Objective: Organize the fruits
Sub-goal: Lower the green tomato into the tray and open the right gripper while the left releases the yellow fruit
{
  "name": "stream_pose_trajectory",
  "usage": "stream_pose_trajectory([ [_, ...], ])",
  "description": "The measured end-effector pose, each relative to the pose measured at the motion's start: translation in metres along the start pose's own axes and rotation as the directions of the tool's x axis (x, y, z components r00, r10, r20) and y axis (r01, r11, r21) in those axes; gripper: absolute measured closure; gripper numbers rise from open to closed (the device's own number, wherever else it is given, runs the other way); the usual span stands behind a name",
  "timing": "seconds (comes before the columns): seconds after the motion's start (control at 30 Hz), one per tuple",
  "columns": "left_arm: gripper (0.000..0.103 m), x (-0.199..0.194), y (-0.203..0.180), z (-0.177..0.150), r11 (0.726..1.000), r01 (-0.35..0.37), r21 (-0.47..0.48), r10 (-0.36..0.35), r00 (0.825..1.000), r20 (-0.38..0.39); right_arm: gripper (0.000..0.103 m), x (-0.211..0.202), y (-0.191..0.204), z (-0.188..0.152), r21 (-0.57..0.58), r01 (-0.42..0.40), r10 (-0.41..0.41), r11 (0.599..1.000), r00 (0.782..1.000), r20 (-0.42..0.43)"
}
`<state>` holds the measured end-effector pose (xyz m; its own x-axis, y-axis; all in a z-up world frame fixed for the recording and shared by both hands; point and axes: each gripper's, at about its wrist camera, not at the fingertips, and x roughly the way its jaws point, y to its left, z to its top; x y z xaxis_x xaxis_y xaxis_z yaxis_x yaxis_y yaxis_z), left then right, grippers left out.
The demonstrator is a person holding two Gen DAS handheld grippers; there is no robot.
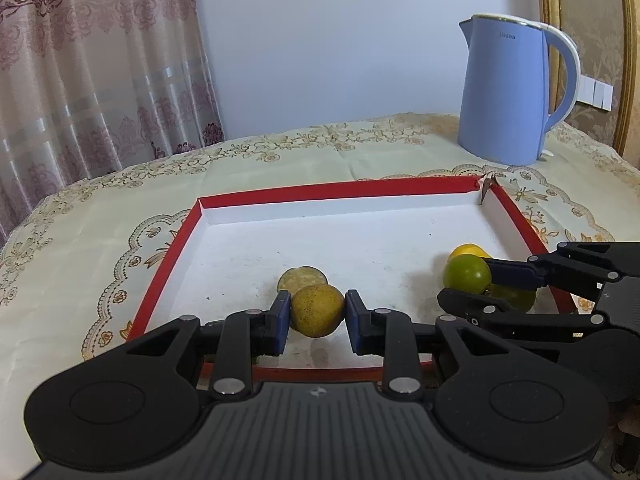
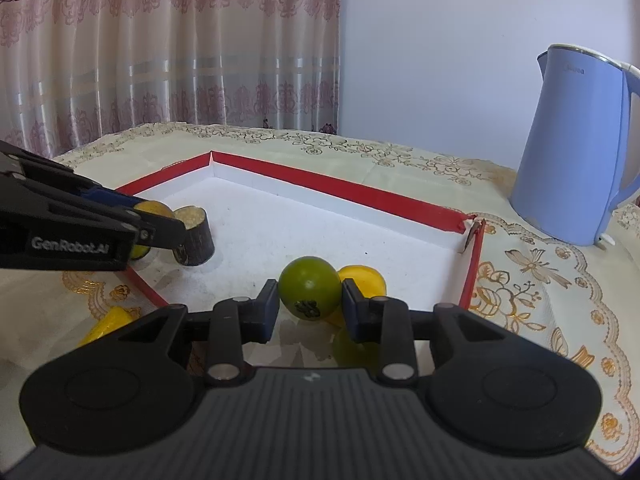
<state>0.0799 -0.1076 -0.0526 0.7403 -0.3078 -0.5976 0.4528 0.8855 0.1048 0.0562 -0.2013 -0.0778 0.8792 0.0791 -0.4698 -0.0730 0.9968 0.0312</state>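
The left gripper (image 1: 317,316) is clamped on a yellow-brown fruit (image 1: 317,310), both pads pressed to its sides, just inside the near edge of the red-rimmed tray (image 1: 168,264). Just behind that fruit stands a short cut piece (image 1: 301,279) with a dark rind, touching it or nearly so. The right gripper (image 2: 310,300) grips a green fruit (image 2: 310,292) near the tray's right edge, its pads tight on both sides. A second green fruit (image 2: 354,348) lies under that gripper, and a yellow fruit (image 2: 366,280) sits just behind the held one. Another yellow piece (image 2: 106,324) lies on the tablecloth (image 1: 100,208) outside the tray's near edge. Beyond the tray's far right corner stands a blue kettle (image 1: 506,96). A curtain (image 1: 92,68) hangs behind the table's far left edge.
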Motion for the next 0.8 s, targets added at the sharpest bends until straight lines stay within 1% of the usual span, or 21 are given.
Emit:
stream_pose_trajectory([
  [0.33, 0.075, 0.010, -0.004, 0.000, 1.000, -0.006, 0.016, 0.007, 1.000, -0.012, 0.072, 0.002, 0.003, 0.000, -0.018, 0.002, -0.002, 1.000, 1.000, -0.004],
  [0.6, 0.075, 0.012, -0.004, 0.001, 1.000, -0.006, 0.021, 0.007, 1.000, -0.008, 0.072, 0.002, 0.005, 0.000, -0.026, 0.007, -0.007, 1.000, 1.000, -0.004],
  [0.8, 0.075, 0.012, -0.002, -0.004, 1.000, -0.001, 0.020, 0.002, 1.000, -0.021, 0.072, 0.002, 0.006, -0.001, -0.027, 0.010, -0.010, 1.000, 1.000, -0.004],
])
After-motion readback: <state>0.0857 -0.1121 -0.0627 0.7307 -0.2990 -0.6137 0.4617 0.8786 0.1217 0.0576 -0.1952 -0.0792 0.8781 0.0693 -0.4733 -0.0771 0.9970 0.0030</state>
